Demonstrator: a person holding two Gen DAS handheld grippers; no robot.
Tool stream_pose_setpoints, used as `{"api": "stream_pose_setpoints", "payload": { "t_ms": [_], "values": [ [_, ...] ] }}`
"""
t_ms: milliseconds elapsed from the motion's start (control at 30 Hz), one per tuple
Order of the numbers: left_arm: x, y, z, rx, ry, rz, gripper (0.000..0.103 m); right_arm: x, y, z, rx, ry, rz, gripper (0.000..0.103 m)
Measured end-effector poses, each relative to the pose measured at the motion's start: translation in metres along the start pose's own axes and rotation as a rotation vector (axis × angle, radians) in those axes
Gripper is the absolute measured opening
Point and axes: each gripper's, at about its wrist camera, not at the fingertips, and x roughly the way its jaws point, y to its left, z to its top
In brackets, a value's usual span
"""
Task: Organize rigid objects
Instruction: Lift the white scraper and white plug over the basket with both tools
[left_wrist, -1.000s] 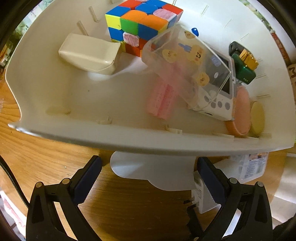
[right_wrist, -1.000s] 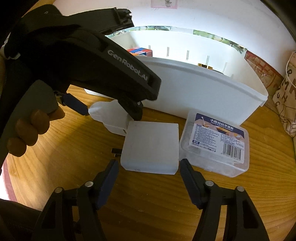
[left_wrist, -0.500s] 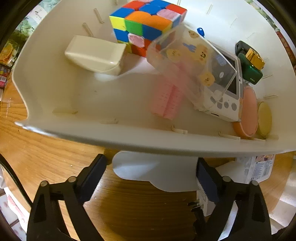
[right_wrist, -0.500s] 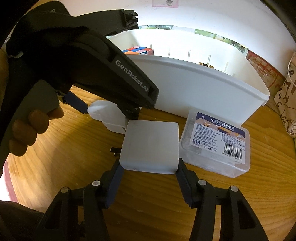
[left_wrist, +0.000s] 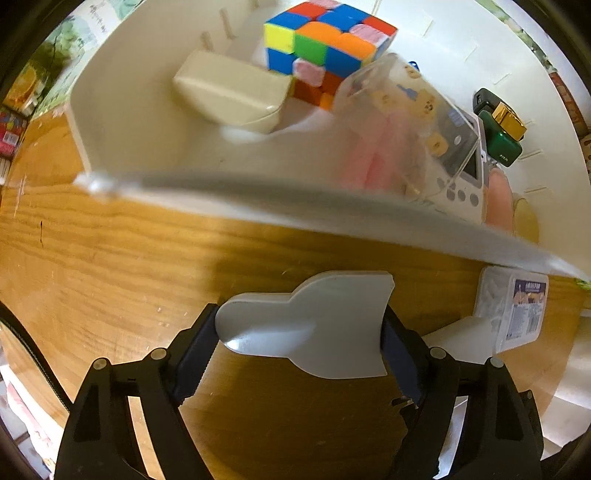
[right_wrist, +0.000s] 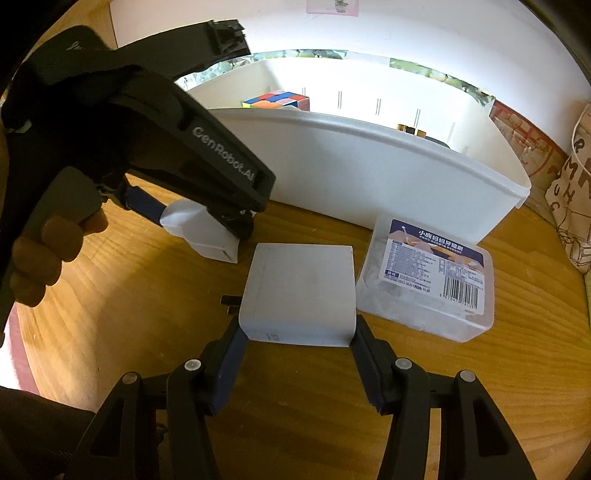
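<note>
My left gripper (left_wrist: 299, 343) is shut on a white scoop-shaped plastic piece (left_wrist: 314, 328) just above the wooden table, in front of the white bin (left_wrist: 110, 122). The piece also shows in the right wrist view (right_wrist: 199, 232) between the left gripper's jaws. My right gripper (right_wrist: 297, 354) is shut on a white square charger (right_wrist: 299, 291) with metal prongs at its left side. A clear lidded floss-pick box (right_wrist: 428, 280) lies right of the charger, touching it.
The bin holds a colour cube (left_wrist: 325, 48), a cream case (left_wrist: 229, 92), a clear box with pink rollers (left_wrist: 399, 125), a white handheld device (left_wrist: 465, 184), a green bottle (left_wrist: 498, 133) and round discs (left_wrist: 502, 203). A patterned bag (right_wrist: 576, 184) stands at the right.
My left gripper closed on the scoop-shaped piece and pulled back from the bin. My right gripper moved forward and closed on the charger.
</note>
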Motion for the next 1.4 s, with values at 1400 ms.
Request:
{"api": "stream_pose_setpoints", "payload": {
  "t_ms": [1400],
  "values": [
    [-0.124, 0.139, -0.006, 0.131, -0.197, -0.022, 0.085, -0.084, 0.094, 0.106, 0.015, -0.267, -0.082, 0.055]
  ]
}}
